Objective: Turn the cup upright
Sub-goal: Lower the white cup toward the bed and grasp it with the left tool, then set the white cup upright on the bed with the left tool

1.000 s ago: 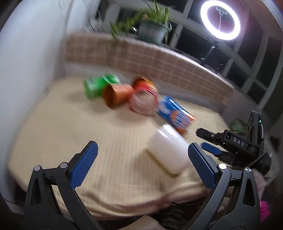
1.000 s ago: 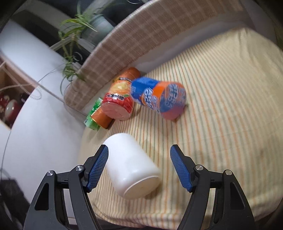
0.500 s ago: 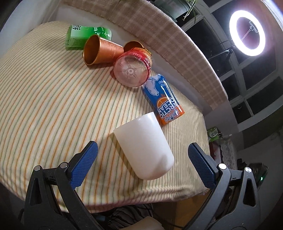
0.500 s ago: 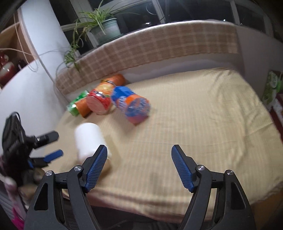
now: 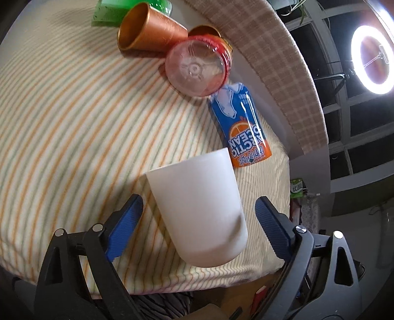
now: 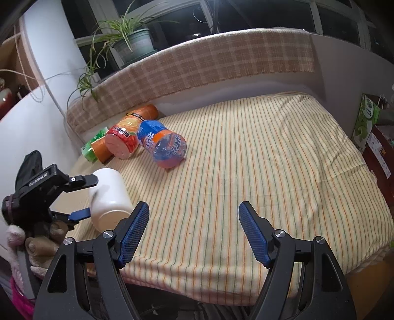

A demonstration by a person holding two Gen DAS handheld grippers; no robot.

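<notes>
Cup (image 5: 199,211) position settles everything here: the white cup lies on its side near the front left corner of the striped tablecloth (image 6: 258,160), and it sits squarely between the spread fingers of the left gripper (image 5: 198,219). Those blue pads stand apart on either side of the cup body with a sliver of cloth showing on each side, so nothing is clamped so far as the left wrist view shows. The cup's long axis runs roughly along the gripper's own reach, closed rounded base toward the camera and the front edge, open mouth pointing away toward the clutter at the back. In the right wrist view the same cup (image 6: 109,197) appears with the left gripper (image 6: 85,197) straddling it from the left edge. The right gripper (image 6: 193,230) hovers over bare cloth near the front edge, fingers wide apart and holding nothing, clearly farther from the cup. Toward the back left corner lie a blue bottle (image 5: 242,128), a red-labelled bottle (image 5: 197,66), an orange cup (image 5: 147,33) and a green carton (image 5: 110,11), all well apart from the white cup. Judging by this, the left gripper is the one placed to close across the cup's width, then tip the base down.
</notes>
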